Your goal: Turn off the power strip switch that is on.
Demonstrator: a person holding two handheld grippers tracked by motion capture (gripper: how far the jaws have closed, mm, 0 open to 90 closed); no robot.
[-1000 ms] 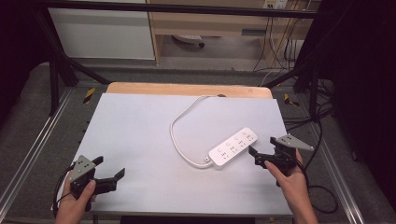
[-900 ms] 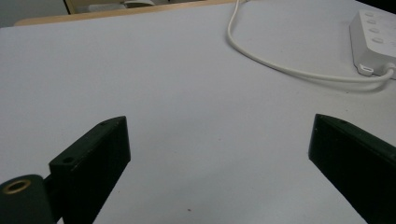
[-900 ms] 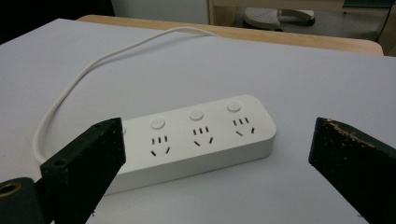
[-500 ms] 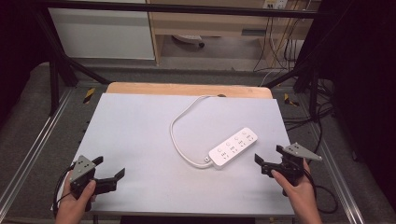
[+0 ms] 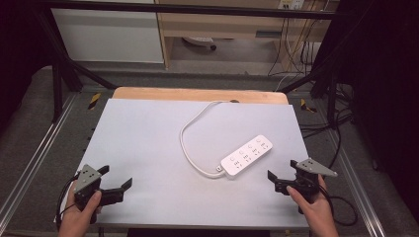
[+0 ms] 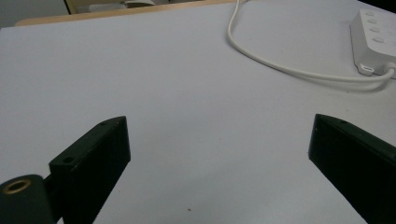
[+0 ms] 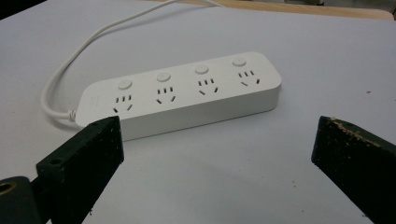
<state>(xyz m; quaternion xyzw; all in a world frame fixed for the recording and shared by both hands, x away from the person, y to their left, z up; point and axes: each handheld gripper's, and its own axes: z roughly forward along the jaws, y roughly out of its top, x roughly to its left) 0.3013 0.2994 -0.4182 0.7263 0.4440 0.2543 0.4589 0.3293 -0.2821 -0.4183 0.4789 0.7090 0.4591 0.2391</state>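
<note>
White plastic strip (image 5: 247, 155) at 4 o'clock on table (image 5: 148, 148), four sockets and round buttons legible from right gripper view (image 7: 187, 86); cord (image 5: 190, 143) looping toward 12. Right gripper (image 5: 284, 181) and left gripper (image 5: 116, 183) wide open, empty.
</note>
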